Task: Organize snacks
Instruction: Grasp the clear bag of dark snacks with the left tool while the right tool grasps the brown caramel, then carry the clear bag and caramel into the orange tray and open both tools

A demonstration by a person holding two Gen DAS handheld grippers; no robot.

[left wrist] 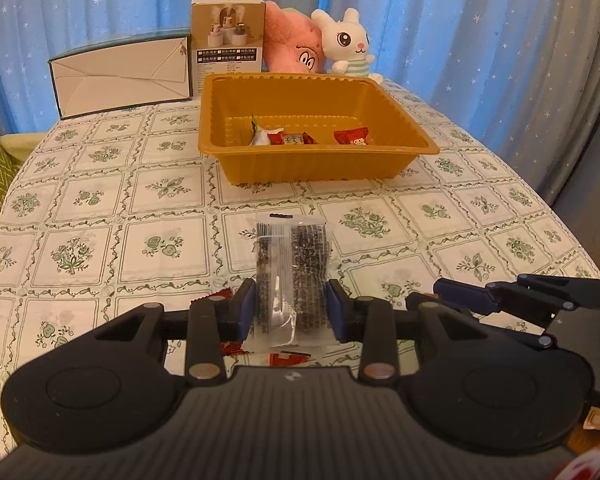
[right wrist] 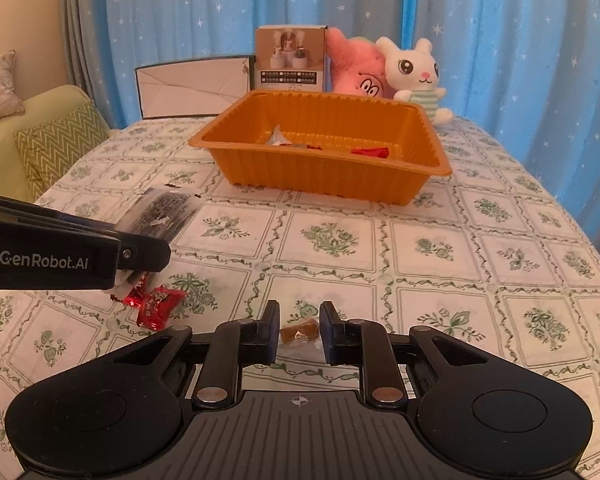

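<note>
My left gripper is shut on a clear packet of dark seaweed snack and holds it above the table; the packet also shows in the right wrist view. My right gripper is low over the table, its jaws close around a small brown wrapped candy; I cannot tell whether they grip it. An orange tray stands further back and holds a white packet and red-wrapped candies. Red candies lie on the cloth under my left gripper.
A floral tablecloth covers the table. Behind the tray stand a white envelope-style box, a product carton, a pink plush and a white bunny plush. A green sofa with a cushion is at the left.
</note>
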